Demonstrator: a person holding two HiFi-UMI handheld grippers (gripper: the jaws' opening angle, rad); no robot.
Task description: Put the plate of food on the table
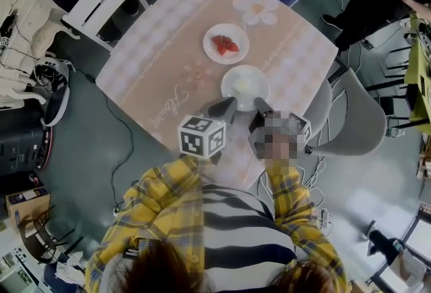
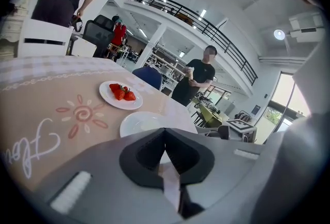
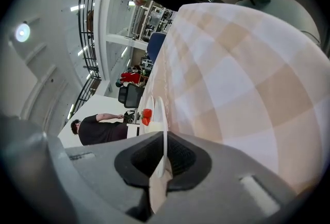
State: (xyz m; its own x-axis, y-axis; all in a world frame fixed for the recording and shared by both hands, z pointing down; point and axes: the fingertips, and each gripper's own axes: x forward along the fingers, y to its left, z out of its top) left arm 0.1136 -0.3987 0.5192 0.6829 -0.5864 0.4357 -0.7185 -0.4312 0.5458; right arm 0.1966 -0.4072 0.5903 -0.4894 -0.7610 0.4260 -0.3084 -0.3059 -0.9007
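Looking down in the head view, we saw a round, glossy white plate of pale food (image 1: 244, 85) on the checked, flower-printed tablecloth (image 1: 161, 69), just nearer us than the strawberry plate (image 1: 225, 44). In the left gripper view, the left gripper (image 2: 165, 130) held its dark jaws pressed together, empty. In the right gripper view, the right gripper (image 3: 164, 138) pinched the food plate's thin rim, short of the strawberry plate, and a railed gallery (image 3: 87, 37) rose beyond.
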